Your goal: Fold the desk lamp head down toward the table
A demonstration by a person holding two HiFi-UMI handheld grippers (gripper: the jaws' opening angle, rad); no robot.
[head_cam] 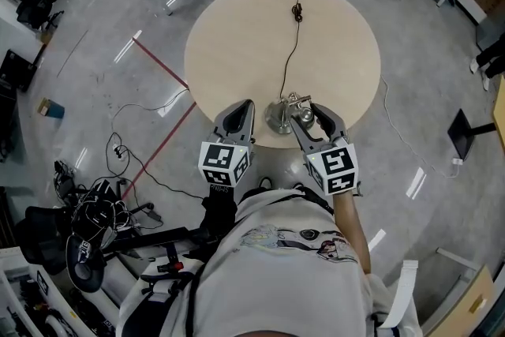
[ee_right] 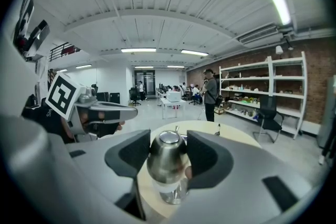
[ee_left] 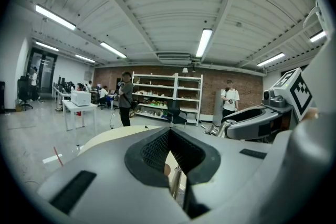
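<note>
the left gripper (ee_left: 169,134) is clenched with nothing in it. its two jaws meet at the tips. it hangs just left of the lamp (head_cam: 286,114), not touching it as far as i can see.

the lamp sits at the near edge of the round worktop (head_cam: 237,35). its cord (head_cam: 290,59) runs away across the top.

the right gripper (ee_right: 168,153) is grasping the head (ee_right: 164,157). one jaw is on each side of the shiny metal shell. the left jaw presses on it. the right jaw looks like it touches too, but that side is hard to see.

i think the job is far along. the head looks low. its round back faces up and its white rim faces down at the base (ee_right: 171,198). what may be left is a last small push down and then letting go.

some things are hard to tell. from above the lamp is tiny and the right gripper covers part of it. the arm and hinge of the lamp do not show well, so i cannot say how bent they are. i also cannot tell if the head touches the base.
</note>
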